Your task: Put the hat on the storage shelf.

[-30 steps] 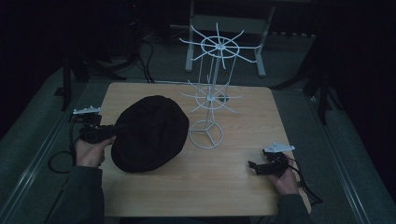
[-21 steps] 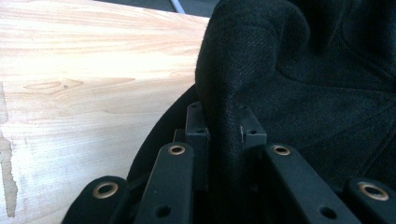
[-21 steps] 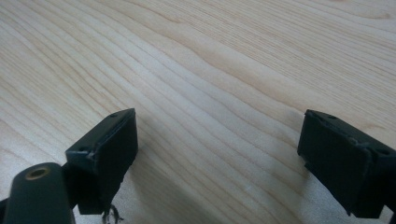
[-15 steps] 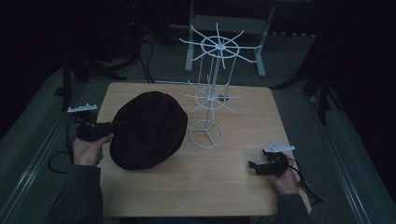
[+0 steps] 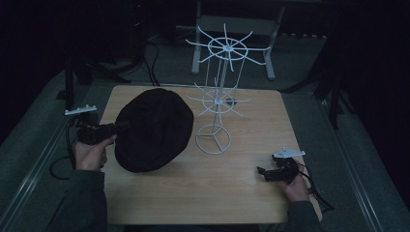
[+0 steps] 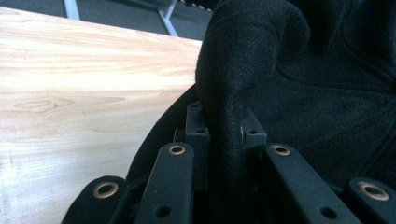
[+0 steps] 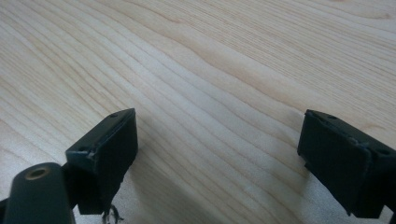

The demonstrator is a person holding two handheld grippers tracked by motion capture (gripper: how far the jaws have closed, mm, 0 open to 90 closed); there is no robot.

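High view: one wooden table (image 5: 232,193), one white wire rack (image 5: 218,104), one black cap (image 5: 154,128), two hand-held grippers.

Largest is the table, then the rack standing at twelve o'clock, likely waiting to take the cap. At nine o'clock the cap hangs tilted, partly lifted off the wood, because the left gripper (image 6: 223,133) pinches a fold of its edge. At four o'clock the right gripper (image 7: 219,144) rests with jaws spread, holding nothing, apparently idle.
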